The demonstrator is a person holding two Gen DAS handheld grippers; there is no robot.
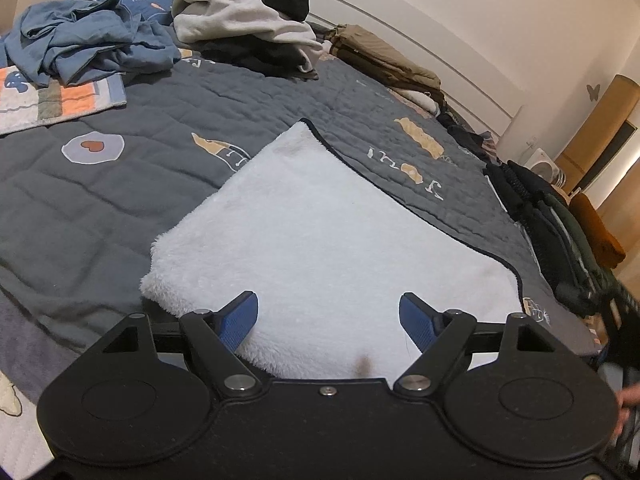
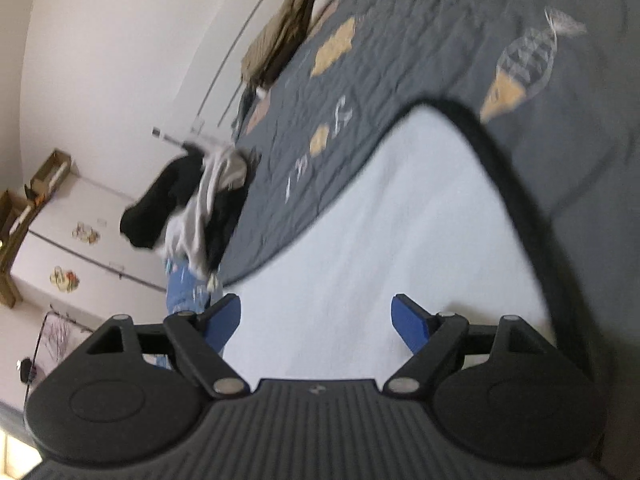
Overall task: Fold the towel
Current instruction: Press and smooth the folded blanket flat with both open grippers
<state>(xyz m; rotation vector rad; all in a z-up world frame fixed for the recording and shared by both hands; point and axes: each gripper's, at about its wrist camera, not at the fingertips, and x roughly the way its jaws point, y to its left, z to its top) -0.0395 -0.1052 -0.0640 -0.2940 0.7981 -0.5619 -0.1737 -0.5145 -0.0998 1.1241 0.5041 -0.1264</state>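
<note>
A: Where is the towel (image 1: 320, 232)?

B: It lies folded and flat on the grey quilt (image 1: 120, 200) of the bed, a white fluffy slab with a dark trim along its far and right edges. Its near edge runs just under the left tongs (image 1: 328, 320).

A: And those tongs, are they gripping it?

B: No. The jaws stand wide apart, one blue pad (image 1: 240, 320) on each side, with the towel's near part showing in the gap below them. Neither pad presses on the cloth, so nothing is held.

A: The right tongs (image 2: 316, 324)?

B: Their view is tilted and blurred. They too stand wide open above the towel (image 2: 400, 240), holding nothing, and the black trim curves round to their right.

A: What lies farther out?

B: At the far left of the bed is a heap of blue cloth (image 1: 92, 40) on a patterned blanket (image 1: 52, 96). Beside it sits a grey and black pile of clothes (image 1: 244, 12), and tan folded clothes (image 1: 380, 60) lie along the far edge by the wall. Dark clothes (image 1: 552, 224) are stacked at the right edge.
</note>
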